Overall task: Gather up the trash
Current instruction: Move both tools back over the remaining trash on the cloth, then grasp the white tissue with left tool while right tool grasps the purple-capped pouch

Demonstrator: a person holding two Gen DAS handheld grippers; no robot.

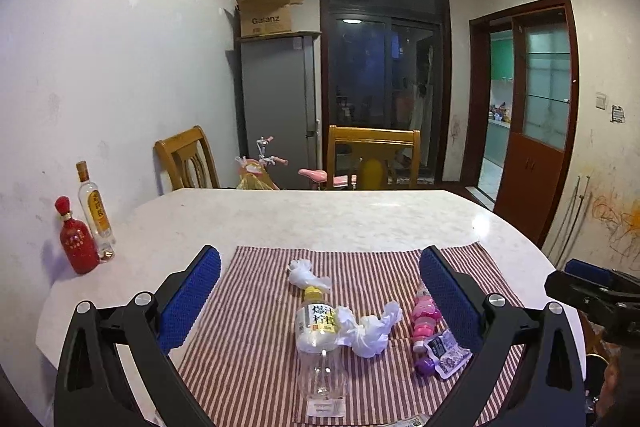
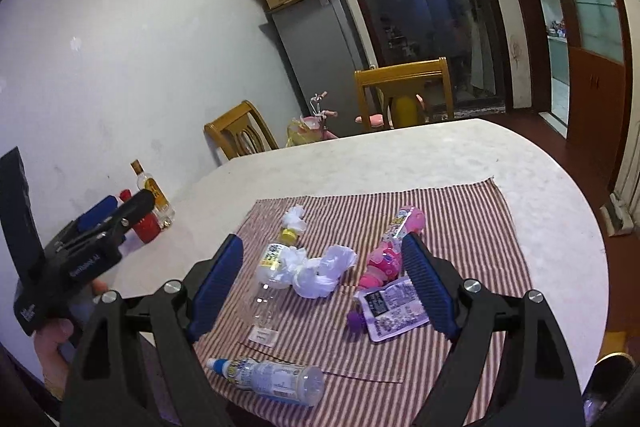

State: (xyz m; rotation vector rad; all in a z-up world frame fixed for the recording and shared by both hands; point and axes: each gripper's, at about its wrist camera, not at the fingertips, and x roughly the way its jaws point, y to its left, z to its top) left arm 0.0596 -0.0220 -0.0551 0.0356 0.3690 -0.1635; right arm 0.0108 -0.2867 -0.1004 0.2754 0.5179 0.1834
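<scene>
On a red-and-white striped cloth (image 1: 256, 347) lies the trash. There is a clear plastic bottle (image 1: 320, 343) with a yellow cap, a crumpled white tissue (image 1: 370, 331) against it, and a smaller tissue wad (image 1: 306, 273) behind the cap. A pink bottle (image 1: 425, 319) and a purple pouch (image 1: 446, 351) lie to the right. A blue-capped bottle (image 2: 268, 375) lies nearest the front edge. My left gripper (image 1: 320, 253) hovers open above the cloth, holding nothing. My right gripper (image 2: 323, 238) is open and empty too, above the tissue (image 2: 316, 267) and the pink bottle (image 2: 386, 255).
A red bottle (image 1: 78, 243) and a tall glass bottle (image 1: 96, 215) stand at the table's left edge by the wall. Two wooden chairs (image 1: 372, 155) stand behind the pale marble table (image 1: 320, 215). A hand (image 2: 52, 347) holds the left gripper's handle.
</scene>
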